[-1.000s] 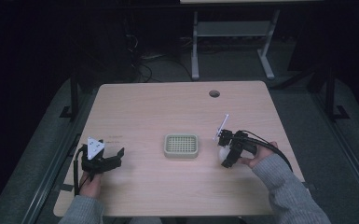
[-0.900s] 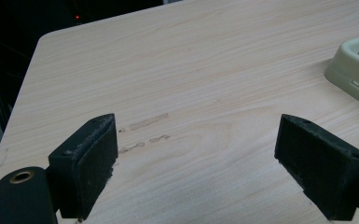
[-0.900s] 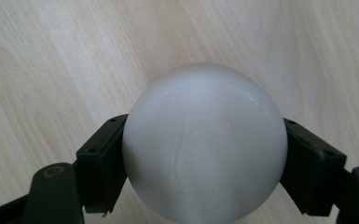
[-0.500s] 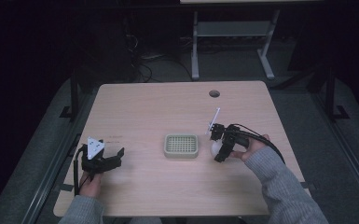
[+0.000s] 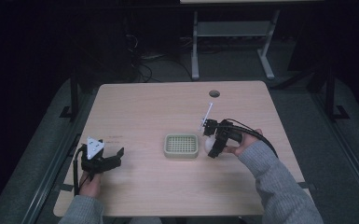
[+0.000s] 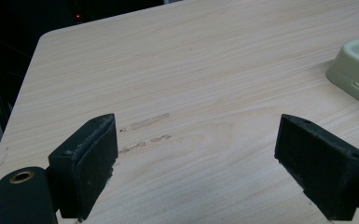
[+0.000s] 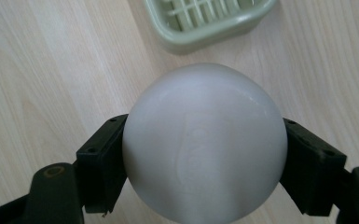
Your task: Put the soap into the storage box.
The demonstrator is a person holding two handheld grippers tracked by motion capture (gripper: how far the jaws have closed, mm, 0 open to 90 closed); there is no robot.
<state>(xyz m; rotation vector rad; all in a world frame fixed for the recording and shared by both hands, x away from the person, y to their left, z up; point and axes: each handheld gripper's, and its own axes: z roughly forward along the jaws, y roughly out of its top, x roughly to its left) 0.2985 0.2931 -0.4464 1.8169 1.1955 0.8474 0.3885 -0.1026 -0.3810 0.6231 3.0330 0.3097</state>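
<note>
A smooth white rounded soap bar (image 7: 204, 142) is clamped between the jaws of my right gripper (image 7: 205, 158), held just above the table. In the high view the right gripper (image 5: 213, 143) sits just right of a pale green slatted soap dish (image 5: 181, 145), with the white soap (image 5: 209, 144) at its tip. The dish's near rim (image 7: 210, 25) lies just beyond the soap in the right gripper view. My left gripper (image 5: 111, 159) rests at the table's front left, jaws wide apart over bare wood (image 6: 196, 154). The dish's corner (image 6: 356, 72) shows at the right of the left gripper view.
The light wood table (image 5: 158, 107) has a round cable hole (image 5: 214, 93) at the back right. Faint scuff marks (image 6: 149, 122) lie ahead of the left gripper. A desk frame (image 5: 228, 37) and cables stand on the dark floor behind the table.
My right gripper has carried the white soap leftward, from the table's right side to right beside the soap dish. The left gripper has stayed put.
</note>
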